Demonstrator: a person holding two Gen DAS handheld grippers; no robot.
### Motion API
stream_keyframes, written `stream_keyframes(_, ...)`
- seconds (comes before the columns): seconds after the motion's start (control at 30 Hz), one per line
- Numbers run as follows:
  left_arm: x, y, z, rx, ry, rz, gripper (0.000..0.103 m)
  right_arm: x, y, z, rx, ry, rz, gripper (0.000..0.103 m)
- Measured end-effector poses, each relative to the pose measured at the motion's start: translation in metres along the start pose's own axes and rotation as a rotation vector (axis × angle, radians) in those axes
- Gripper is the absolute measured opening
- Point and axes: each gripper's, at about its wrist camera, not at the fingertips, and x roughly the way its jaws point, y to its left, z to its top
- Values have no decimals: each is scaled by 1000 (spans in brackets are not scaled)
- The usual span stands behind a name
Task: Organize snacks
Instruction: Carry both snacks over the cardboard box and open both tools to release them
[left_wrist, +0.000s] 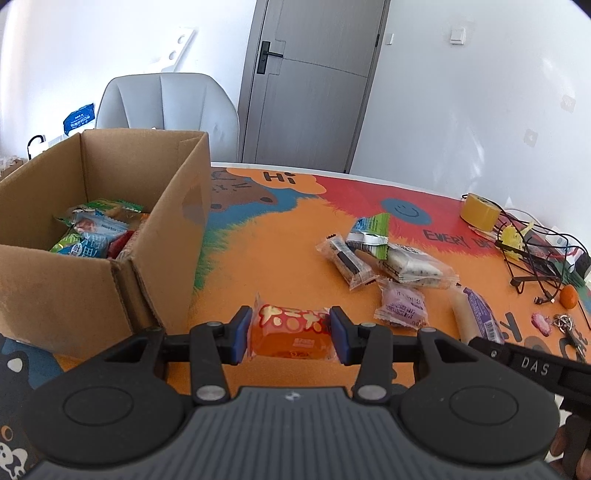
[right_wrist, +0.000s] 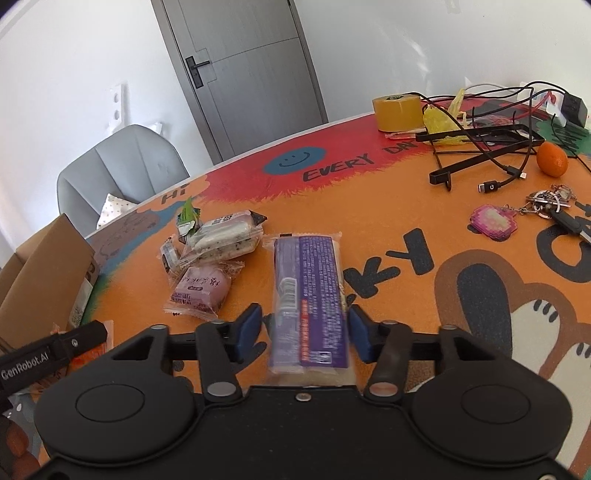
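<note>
- Clearly light and soft, the orange snack packet (left_wrist: 290, 334) sits crosswise between the blue pads of the left gripper (left_wrist: 290, 334), just beside the open cardboard box (left_wrist: 155, 236); its film is crinkly and probably slippery, so a hold across the padded middle looks safer than one on the sealed ends.
- Both pads press into the packet's short sides, so the left jaws are partly closed and pinching it.
- Longer and probably a little heavier, the purple snack bar (right_wrist: 310, 295) lies lengthwise on the orange table mat (right_wrist: 406, 332), reaching forward from the right gripper (right_wrist: 306, 334); held at one end it would likely sag, so mid-length seems the better place.
- Right jaws stand narrowly spread around the bar's near end; a sliver of gap shows at each pad, so I judge no firm grip.
</note>
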Motion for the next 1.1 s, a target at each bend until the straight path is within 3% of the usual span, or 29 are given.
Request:
stream_keyframes(0.33, -24, 0, 3, 1, -41, -23, 44, -22, 5, -7, 22, -43, 29, 32)
stream_keyframes(1.1, -81, 35, 30, -12, -178, -6, 44, -58, 58, 5, -18, -161, 161, 30)
